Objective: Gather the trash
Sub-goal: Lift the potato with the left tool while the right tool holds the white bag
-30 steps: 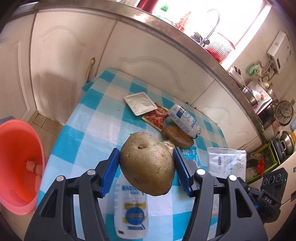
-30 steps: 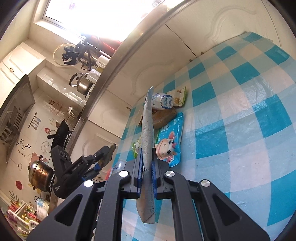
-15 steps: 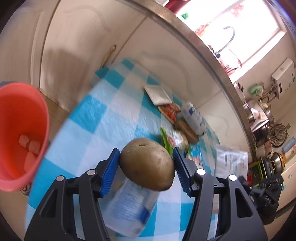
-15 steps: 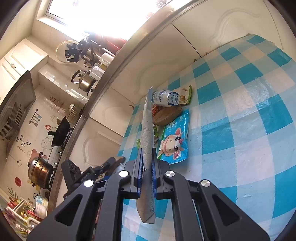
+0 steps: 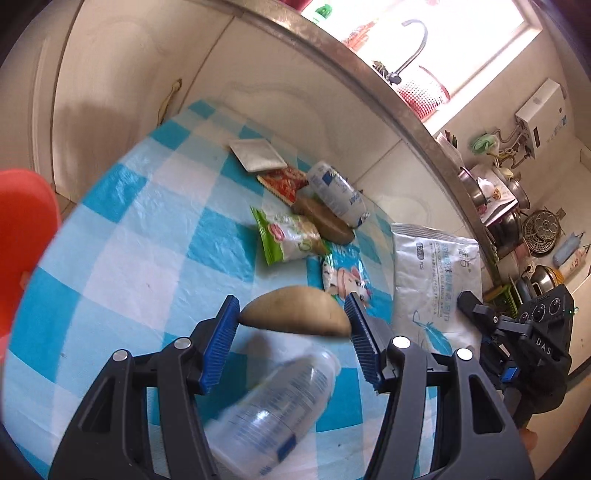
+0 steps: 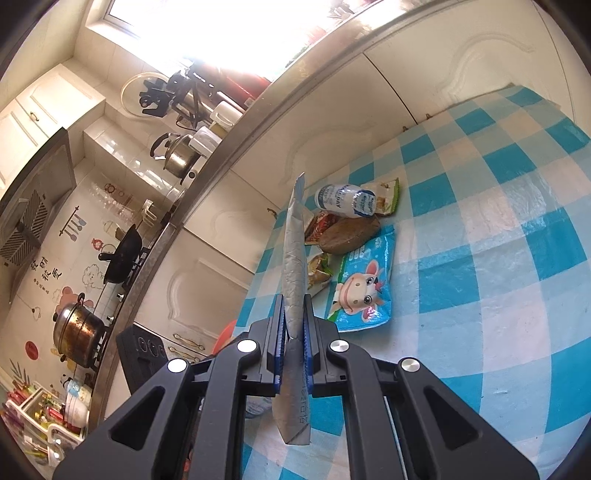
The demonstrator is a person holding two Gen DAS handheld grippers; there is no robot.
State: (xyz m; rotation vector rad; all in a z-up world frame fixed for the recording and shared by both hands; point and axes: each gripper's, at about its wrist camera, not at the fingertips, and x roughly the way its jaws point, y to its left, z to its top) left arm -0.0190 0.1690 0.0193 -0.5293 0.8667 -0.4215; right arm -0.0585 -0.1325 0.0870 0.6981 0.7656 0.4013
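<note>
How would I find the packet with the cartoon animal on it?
Start at the blue-and-white checked tablecloth. Near its middle lies a heap of wrappers around a brown potato. The blue cartoon packet lies flat beside the potato, the only wrapper showing a pink-eared animal face.

Kitchen. Surface (image 6: 498, 229) under blue-and-white checked cloth. Behind it, cream cabinet doors (image 5: 122, 74) with moulded panels, steel-edged counter (image 5: 369, 74) above. Bright window (image 5: 461, 33) upper right of left view, curved tap (image 5: 413, 44) before it. Upper left of right view: white wall cupboards (image 6: 40, 110), tiled wall with cartoon stickers (image 6: 48, 273), pots (image 6: 75, 328) on stove.
</note>
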